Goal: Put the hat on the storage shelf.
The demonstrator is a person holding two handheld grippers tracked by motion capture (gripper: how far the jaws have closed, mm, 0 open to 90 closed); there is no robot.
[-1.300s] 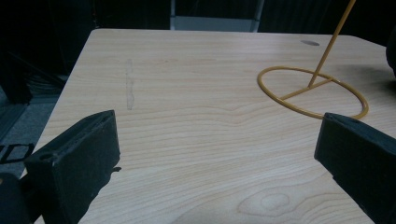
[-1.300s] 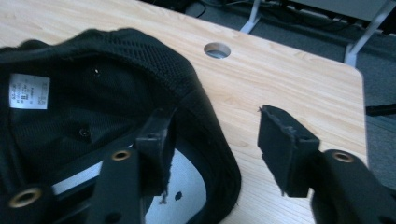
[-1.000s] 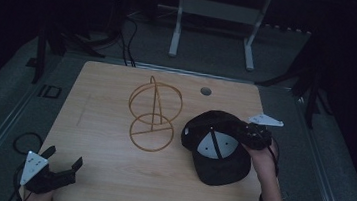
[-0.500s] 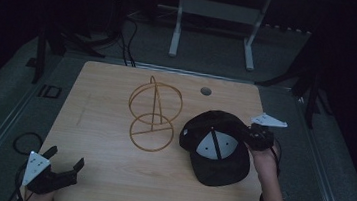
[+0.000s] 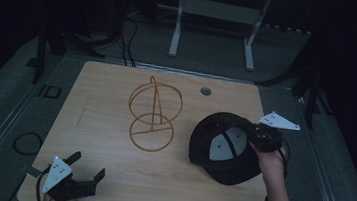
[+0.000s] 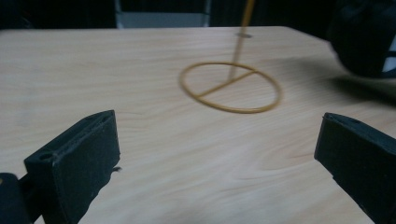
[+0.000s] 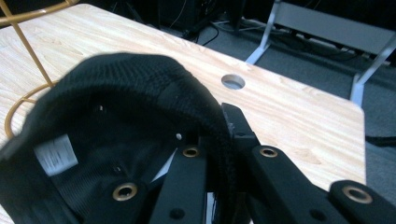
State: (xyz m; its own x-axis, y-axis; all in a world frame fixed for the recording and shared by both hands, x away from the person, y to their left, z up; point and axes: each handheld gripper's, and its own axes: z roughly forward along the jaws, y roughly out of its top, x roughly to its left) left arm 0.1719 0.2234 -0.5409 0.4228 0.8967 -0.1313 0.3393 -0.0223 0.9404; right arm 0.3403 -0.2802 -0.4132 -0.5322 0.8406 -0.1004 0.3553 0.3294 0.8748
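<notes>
Cap pinched by its rim, ready to go on the stand.
On the counter (image 5: 117, 89), the wire stand (image 5: 154, 113) waits mid-top; I hold the black cap (image 5: 222, 148) lifted beside it, right tool (image 5: 255, 137) clamped on its rim; left tool (image 5: 86, 169) gapes empty, near corner.

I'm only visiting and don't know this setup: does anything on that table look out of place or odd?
Only the black cap: it is upside down, its inside and white label facing up, instead of hanging on the gold wire stand beside it. The right hand-held gripper is clamped on its rim. Nothing looks spilled or broken.
</notes>
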